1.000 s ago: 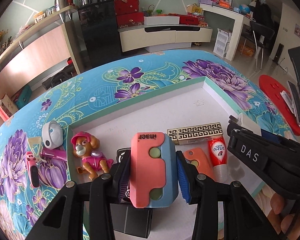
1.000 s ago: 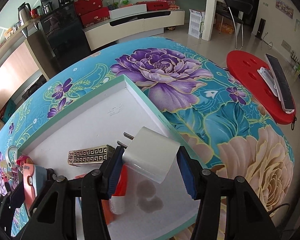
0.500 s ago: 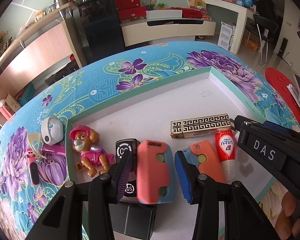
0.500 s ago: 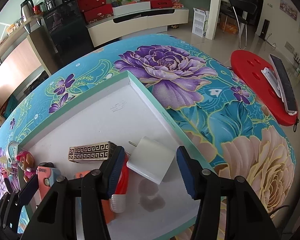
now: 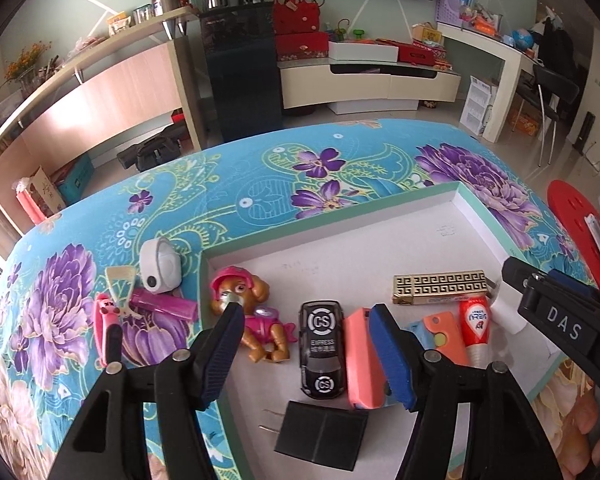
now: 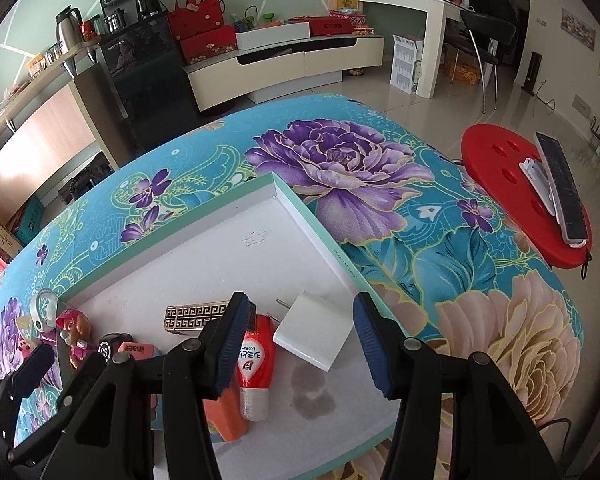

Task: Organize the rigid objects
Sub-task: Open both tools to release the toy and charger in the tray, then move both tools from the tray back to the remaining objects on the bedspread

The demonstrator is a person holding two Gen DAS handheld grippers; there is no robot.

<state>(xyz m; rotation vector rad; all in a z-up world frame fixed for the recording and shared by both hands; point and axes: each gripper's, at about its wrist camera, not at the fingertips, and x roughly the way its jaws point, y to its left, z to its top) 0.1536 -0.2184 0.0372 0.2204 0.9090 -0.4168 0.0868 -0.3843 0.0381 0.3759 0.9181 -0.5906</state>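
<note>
A white tray with a green rim (image 5: 340,216) (image 6: 316,224) lies on the flowered cloth. In it are a pink pup figure (image 5: 256,320), a black toy car (image 5: 322,348), a pink-and-blue block (image 5: 362,360), a black plug (image 5: 320,436), an orange item (image 5: 444,336), a red tube (image 5: 474,328) (image 6: 252,364), a gold patterned bar (image 5: 440,286) (image 6: 192,316) and a white charger (image 6: 314,330). My left gripper (image 5: 308,352) is open above the car, the block beside its right finger. My right gripper (image 6: 304,344) is open above the charger.
Outside the tray on the left lie a white round device (image 5: 160,266), a magenta lighter (image 5: 162,304), a pink clip (image 5: 106,324) and a small tan piece (image 5: 120,280). A red stool (image 6: 520,196) with a remote stands right of the table.
My left gripper has opened and let go of the pink-and-blue block, which now lies in the tray. My right gripper has released the white charger into the tray and drawn back.
</note>
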